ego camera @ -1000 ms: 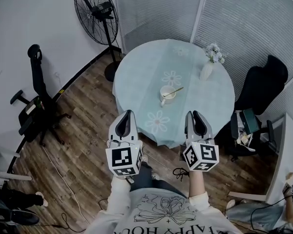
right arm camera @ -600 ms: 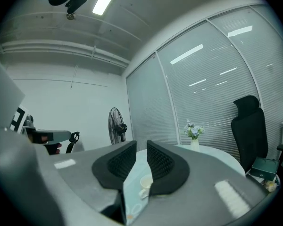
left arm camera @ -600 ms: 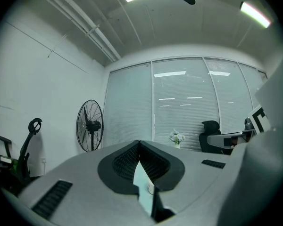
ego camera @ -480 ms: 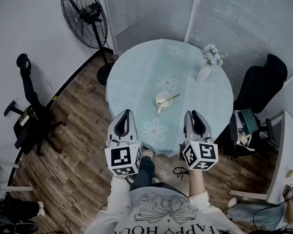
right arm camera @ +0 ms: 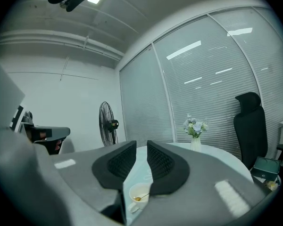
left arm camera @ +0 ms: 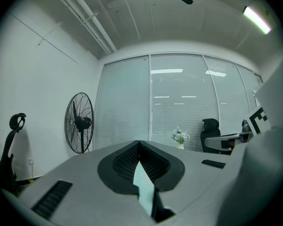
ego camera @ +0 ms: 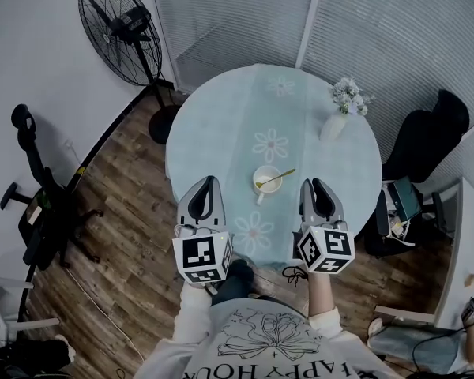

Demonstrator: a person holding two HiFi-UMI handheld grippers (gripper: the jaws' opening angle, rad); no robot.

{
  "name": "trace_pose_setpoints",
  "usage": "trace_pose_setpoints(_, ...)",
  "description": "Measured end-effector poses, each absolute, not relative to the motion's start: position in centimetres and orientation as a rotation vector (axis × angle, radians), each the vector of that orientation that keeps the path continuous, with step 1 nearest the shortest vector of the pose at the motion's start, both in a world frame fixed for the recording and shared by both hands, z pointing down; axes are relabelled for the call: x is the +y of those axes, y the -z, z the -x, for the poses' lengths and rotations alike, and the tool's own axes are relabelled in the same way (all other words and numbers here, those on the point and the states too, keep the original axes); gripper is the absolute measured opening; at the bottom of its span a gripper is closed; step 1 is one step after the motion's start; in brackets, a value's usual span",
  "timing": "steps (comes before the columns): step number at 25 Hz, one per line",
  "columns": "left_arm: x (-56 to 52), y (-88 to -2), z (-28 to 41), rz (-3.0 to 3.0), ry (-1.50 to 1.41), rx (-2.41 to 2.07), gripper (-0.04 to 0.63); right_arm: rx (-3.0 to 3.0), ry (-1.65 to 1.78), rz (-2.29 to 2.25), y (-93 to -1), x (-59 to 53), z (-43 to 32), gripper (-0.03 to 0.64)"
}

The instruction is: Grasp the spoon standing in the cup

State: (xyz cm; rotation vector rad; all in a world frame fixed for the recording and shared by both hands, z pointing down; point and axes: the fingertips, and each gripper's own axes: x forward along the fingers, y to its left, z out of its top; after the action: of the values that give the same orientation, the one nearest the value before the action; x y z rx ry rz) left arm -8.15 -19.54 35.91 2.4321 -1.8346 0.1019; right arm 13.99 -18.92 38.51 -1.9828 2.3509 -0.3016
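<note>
A white cup (ego camera: 265, 181) stands on the round pale-blue table (ego camera: 221, 125), with a gold spoon (ego camera: 277, 178) leaning out over its right rim. Both grippers hover at the table's near edge, short of the cup and apart from it. In the head view my left gripper (ego camera: 207, 182) is to the cup's left and my right gripper (ego camera: 316, 185) to its right. The left gripper (left arm camera: 139, 142) has its jaws meeting at the tips, with nothing held. The right gripper (right arm camera: 141, 145) is open, and the cup (right arm camera: 139, 191) and spoon (right arm camera: 142, 197) show below through its gap.
A white vase of flowers (ego camera: 338, 117) stands at the table's far right. A standing fan (ego camera: 113, 24) is at the back left. A black office chair (ego camera: 424, 142) sits right of the table and another (ego camera: 30, 204) by the left wall. Blinds cover the glass wall behind.
The person has stepped closer to the table. The cup now sits lower in the head view, almost level with the gripper tips. Both grippers hold the same pose.
</note>
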Motion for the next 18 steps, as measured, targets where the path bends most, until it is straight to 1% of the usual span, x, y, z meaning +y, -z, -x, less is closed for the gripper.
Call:
trace_pose_setpoints(4, -22.2, -36.6, 8.3, -2.438, -0.119, -1.809, 0.006, 2.339, 0.333, 2.011, -39.6, -21.1, -14.1, 0.082)
trace_pose_setpoints(6, -23.3, -36.9, 8.4, -2.441, -0.127, -1.793, 0.006, 2.337, 0.352, 2.026, -40.1, -22.0, -14.1, 0.094)
trace_pose_setpoints(18, -28.6, -41.3, 8.0, -2.447, -0.195, -1.683, 0.006, 2.291, 0.440, 2.120, -43.9, -25.9, -14.5, 0.094)
